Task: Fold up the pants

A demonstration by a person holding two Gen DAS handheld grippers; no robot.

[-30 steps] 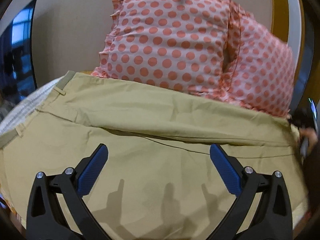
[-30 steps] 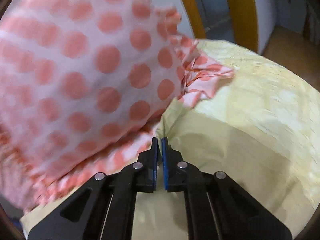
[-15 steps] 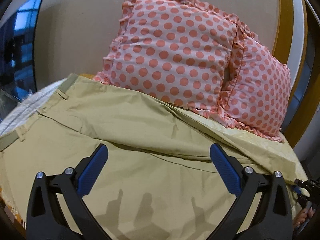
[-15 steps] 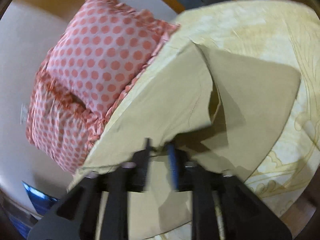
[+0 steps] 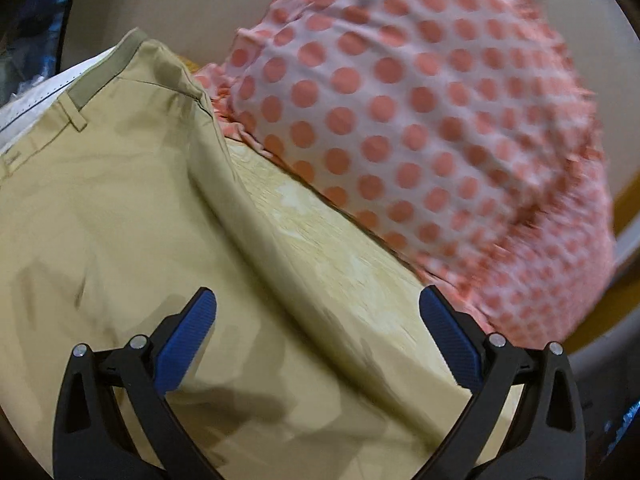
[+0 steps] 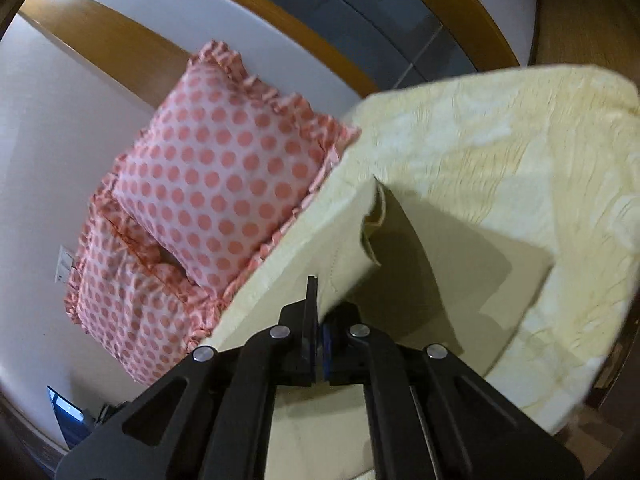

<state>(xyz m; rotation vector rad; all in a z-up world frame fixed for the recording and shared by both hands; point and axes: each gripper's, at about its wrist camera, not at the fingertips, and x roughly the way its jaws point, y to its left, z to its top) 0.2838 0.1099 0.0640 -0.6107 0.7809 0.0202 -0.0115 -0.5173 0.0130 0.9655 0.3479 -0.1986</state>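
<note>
Khaki pants (image 5: 112,216) lie on a pale yellow bedspread (image 5: 340,248), waistband (image 5: 104,72) at the upper left of the left wrist view. My left gripper (image 5: 318,332) is wide open and empty, hovering over the pants' long folded edge. My right gripper (image 6: 318,320) is shut on a pant leg (image 6: 352,256) near its hem and holds it lifted above the bedspread (image 6: 500,160), the hem hanging open beyond the jaws.
Two pink polka-dot pillows (image 6: 208,184) lean against the white wall at the bed's head; one fills the upper right of the left wrist view (image 5: 420,120). A wooden arch frame (image 6: 120,48) runs behind. The bed's edge drops off at the right (image 6: 592,360).
My right gripper has lifted the pant leg higher and drawn it away from the pillows. The left gripper has swung toward the pillows, staying open over the pants.
</note>
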